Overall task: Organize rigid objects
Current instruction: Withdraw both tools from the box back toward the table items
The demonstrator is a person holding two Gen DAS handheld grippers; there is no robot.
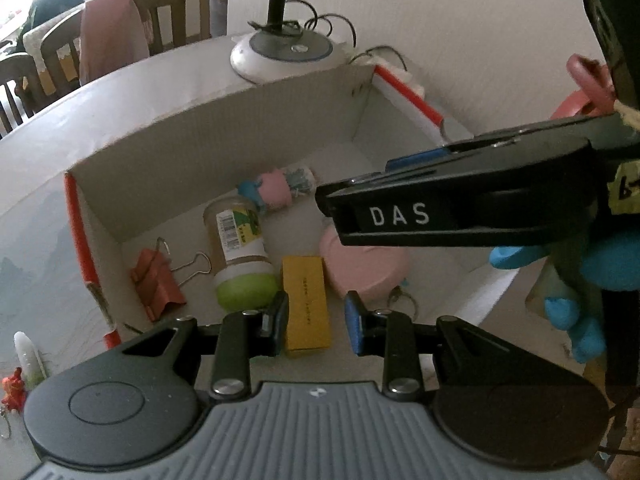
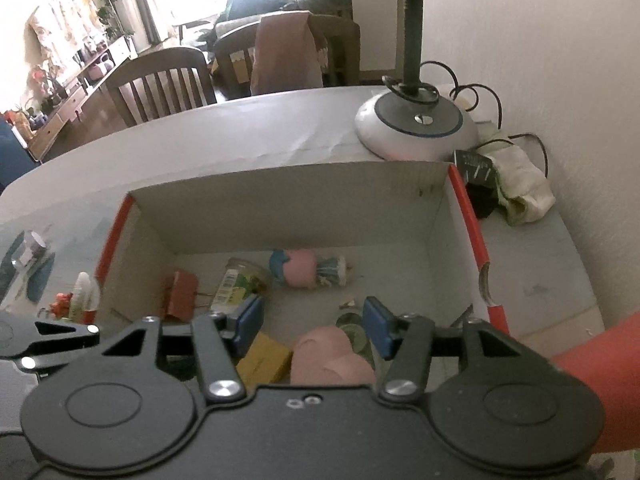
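A white cardboard box point(image 1: 224, 120) with red rims point(image 2: 468, 216) holds several items: a red binder clip point(image 1: 158, 284), a jar with a green lid point(image 1: 240, 252), a yellow block point(image 1: 306, 304), a pink round case point(image 1: 364, 268) and a small pink and blue figure point(image 1: 276, 188). My left gripper point(image 1: 316, 324) is open and empty above the yellow block. My right gripper point(image 2: 314, 326) is open and empty over the box, above the pink case point(image 2: 332, 356) and a glass item point(image 2: 352, 328). The right gripper's body point(image 1: 460, 208) reaches in from the right in the left wrist view.
A lamp base point(image 2: 416, 128) with cables stands behind the box. A white cloth point(image 2: 520, 188) lies by the wall. Small bottles and a red trinket point(image 2: 76, 300) sit left of the box. Wooden chairs point(image 2: 160, 84) stand beyond the table's far edge.
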